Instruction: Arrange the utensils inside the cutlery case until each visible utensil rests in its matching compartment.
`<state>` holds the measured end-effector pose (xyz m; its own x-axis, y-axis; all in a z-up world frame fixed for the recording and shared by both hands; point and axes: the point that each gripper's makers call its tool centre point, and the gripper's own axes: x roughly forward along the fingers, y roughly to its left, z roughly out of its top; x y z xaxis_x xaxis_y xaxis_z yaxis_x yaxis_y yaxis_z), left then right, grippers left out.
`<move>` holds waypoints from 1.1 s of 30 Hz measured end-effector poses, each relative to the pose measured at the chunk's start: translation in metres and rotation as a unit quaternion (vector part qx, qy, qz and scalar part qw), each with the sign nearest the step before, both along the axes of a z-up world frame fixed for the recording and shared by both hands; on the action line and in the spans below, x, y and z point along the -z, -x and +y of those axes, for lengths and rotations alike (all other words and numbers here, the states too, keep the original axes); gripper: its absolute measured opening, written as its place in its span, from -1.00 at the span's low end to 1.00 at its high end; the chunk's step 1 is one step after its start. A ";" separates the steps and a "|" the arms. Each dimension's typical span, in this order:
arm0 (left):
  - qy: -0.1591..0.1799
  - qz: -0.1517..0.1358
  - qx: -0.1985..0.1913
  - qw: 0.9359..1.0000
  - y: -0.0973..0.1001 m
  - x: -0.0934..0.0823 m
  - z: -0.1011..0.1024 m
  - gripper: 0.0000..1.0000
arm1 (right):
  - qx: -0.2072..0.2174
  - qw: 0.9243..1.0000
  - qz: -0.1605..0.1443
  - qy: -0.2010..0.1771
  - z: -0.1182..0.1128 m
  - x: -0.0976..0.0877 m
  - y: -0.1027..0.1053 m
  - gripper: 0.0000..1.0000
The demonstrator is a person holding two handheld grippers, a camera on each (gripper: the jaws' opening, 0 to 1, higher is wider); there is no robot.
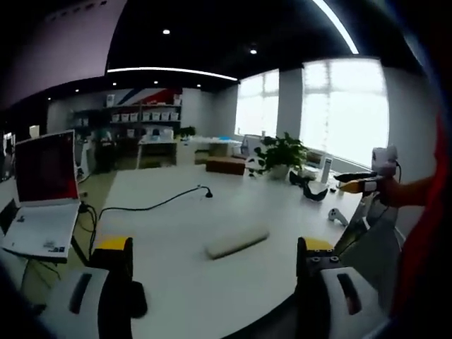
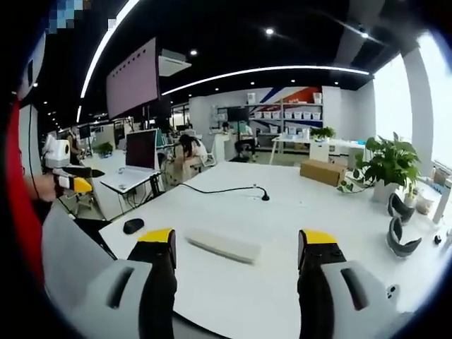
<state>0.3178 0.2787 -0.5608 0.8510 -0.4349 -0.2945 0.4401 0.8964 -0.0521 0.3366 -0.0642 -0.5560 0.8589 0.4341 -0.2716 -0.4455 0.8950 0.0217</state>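
Observation:
A long white cutlery case (image 1: 236, 241) lies flat on the white table (image 1: 176, 212), its lid side up and its inside hidden. My left gripper (image 1: 215, 246) hovers just short of it, open, with nothing between its yellow-tipped jaws. In the right gripper view the same case (image 2: 222, 246) lies just beyond my right gripper (image 2: 237, 236), which is open and holds nothing. The right gripper (image 1: 364, 182) also enters the left gripper view at the far right, held in a hand. The left gripper (image 2: 70, 178) shows at the left edge of the right gripper view.
A red-lidded laptop (image 1: 44, 191) sits at the table's left end. A black cable with a small microphone (image 1: 205, 192) crosses the table behind the case. A black mouse (image 2: 133, 225), a cardboard box (image 2: 321, 171), potted plants (image 2: 387, 162) and black headsets (image 2: 399, 236) stand around.

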 end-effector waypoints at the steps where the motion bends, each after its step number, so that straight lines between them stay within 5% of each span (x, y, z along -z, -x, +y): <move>1: 0.000 0.001 0.002 1.000 0.000 0.001 -0.001 0.97 | 0.000 1.000 -0.001 -0.001 0.000 0.000 0.000 0.35; 15: 0.000 0.019 0.022 1.000 0.000 0.006 -0.018 0.95 | -0.001 1.000 0.017 -0.008 -0.001 0.008 -0.007 0.23; 25: -0.001 0.026 0.003 1.000 -0.003 0.013 0.003 0.94 | -0.007 1.000 0.026 0.013 0.000 0.018 0.000 0.18; 33: -0.002 0.033 -0.006 0.999 -0.001 0.017 0.005 0.91 | 0.008 1.000 0.015 0.004 -0.009 0.009 -0.008 0.18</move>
<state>0.3191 0.2832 -0.5779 0.8345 -0.4242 -0.3517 0.4255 0.9016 -0.0778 0.3442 -0.0735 -0.5647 0.8568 0.4186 -0.3012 -0.4306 0.9021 0.0288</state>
